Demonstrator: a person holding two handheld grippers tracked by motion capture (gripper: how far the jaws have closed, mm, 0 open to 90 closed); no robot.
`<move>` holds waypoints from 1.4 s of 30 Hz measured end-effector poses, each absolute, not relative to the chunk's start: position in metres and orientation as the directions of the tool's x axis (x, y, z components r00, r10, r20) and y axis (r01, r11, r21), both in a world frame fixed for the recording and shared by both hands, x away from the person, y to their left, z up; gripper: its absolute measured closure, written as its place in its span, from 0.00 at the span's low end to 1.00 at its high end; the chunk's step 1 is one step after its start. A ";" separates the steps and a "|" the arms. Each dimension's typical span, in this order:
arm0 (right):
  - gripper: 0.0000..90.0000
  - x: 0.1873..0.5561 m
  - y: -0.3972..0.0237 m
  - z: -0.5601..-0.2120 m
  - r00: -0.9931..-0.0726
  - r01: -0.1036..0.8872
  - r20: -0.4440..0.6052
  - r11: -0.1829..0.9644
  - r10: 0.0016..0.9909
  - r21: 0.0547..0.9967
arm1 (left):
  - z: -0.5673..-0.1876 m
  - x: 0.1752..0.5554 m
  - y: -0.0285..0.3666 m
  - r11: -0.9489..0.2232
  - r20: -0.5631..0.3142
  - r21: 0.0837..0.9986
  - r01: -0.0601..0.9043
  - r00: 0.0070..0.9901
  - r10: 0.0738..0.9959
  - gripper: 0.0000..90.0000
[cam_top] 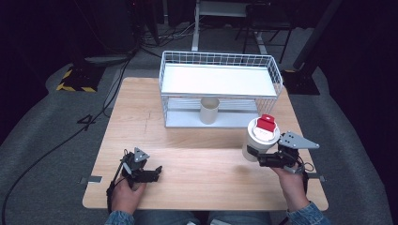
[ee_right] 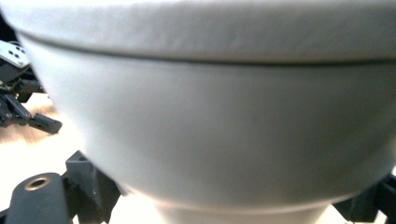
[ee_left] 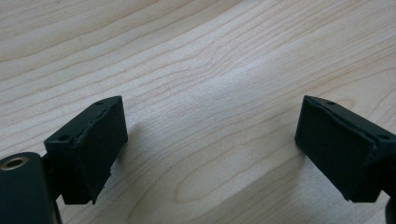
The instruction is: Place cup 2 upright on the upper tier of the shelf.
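— At 4 o'clock on the wooden table (cam_top: 187,161), what does the right gripper (cam_top: 257,156) have?

— A white paper cup (cam_top: 257,143). The jaws are closed tight around its lower wall, 1 on each side, and the cup stands upright in them. It wears a white lid (cam_top: 263,133), and a small red and white block (cam_top: 266,123) lies on top of that lid.

— Is the cup on the table?

— I cannot tell from the high view whether its base touches the wood. In the right gripper view the cup's pale wall (ee_right: 210,135) swells across almost everything, with the lid's edge as a band above it and the black jaws just peeking out at both lower corners.

— And the left gripper (cam_top: 151,173)?

— Down at 7 o'clock, low over the table near the front edge, held in the person's left hand (cam_top: 127,192). Its 2 jaws stand wide apart with nothing between them; the left gripper view shows bare wood grain (ee_left: 201,93) in the gap.

— Where is the cup relative to the rack?

— The white wire rack (cam_top: 220,86) sits at 12 o'clock on the table's far half. The held cup is just off the rack's front right corner, at about 5 o'clock from it. A second, tan cup (cam_top: 209,110) stands upright on the rack's lower level, under the white shelf, at about 10 o'clock from the held one and well apart from it.
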State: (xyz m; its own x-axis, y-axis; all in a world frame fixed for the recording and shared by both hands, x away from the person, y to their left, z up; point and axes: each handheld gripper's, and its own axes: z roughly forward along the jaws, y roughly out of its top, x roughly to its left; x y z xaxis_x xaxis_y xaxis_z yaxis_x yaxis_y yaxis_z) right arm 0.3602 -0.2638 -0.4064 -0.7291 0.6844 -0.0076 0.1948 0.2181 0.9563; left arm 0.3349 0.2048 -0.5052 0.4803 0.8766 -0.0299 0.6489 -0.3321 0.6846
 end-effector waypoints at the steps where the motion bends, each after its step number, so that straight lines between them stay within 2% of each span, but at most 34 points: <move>1: 0.15 0.361 -0.264 -0.404 -0.730 0.190 -0.011 0.219 0.683 0.957 | -0.505 0.335 0.205 -0.332 -0.030 0.685 0.649 0.480 0.877 0.11; 27: 0.15 0.393 -0.259 -0.328 -0.732 0.171 -0.005 0.192 0.681 0.966 | -0.505 0.336 0.204 -0.327 -0.032 0.687 0.650 0.476 0.879 0.11; 42: 0.15 0.419 -0.246 -0.295 -0.730 0.166 -0.014 0.197 0.684 0.966 | -0.505 0.336 0.204 -0.326 -0.033 0.686 0.650 0.476 0.879 0.11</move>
State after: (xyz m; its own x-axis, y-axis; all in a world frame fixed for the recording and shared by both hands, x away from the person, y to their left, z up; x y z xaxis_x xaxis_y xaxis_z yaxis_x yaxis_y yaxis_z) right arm 0.4194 -0.2464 -0.2950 -0.7297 0.6836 -0.0141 0.1657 0.1968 0.9663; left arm 0.3357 0.2037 -0.5054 0.4764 0.8786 -0.0331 0.6498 -0.3264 0.6865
